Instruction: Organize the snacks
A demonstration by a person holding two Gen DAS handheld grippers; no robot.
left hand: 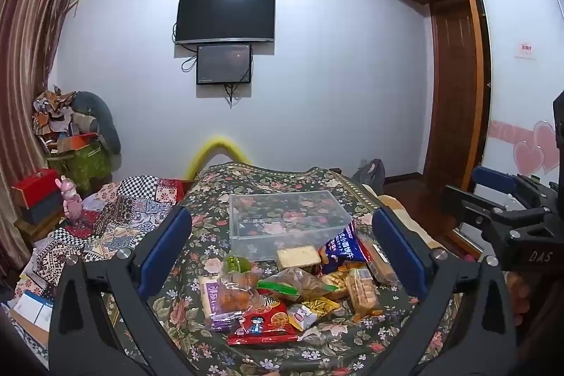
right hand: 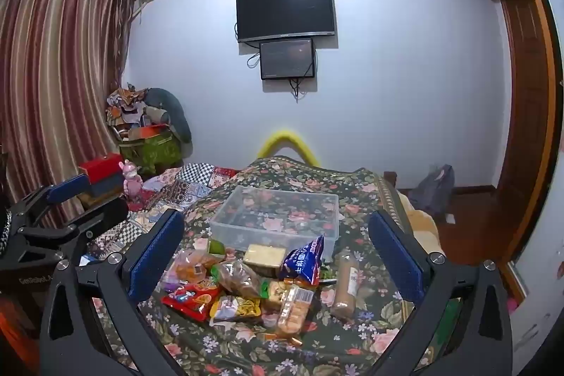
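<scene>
The left gripper [left hand: 282, 252] and right gripper [right hand: 278, 256] are hovering wide and empty over the snacks [right hand: 246, 284], which are lying heaped on the bed [right hand: 317, 340] beside the clear bin [right hand: 275, 217], ready for sorting.

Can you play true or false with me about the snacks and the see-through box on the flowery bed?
1. The clear box already has snacks in it. False: it is empty; the snacks lie in a pile in front of it.
2. Both grippers are open and hold nothing. True: left gripper, right gripper.
3. A blue bag leans at the box's near edge. True.
4. The red packet lies behind the box. False: it is at the near side of the pile.
5. The television on the wall is showing a cartoon. False: its screen is dark.
</scene>
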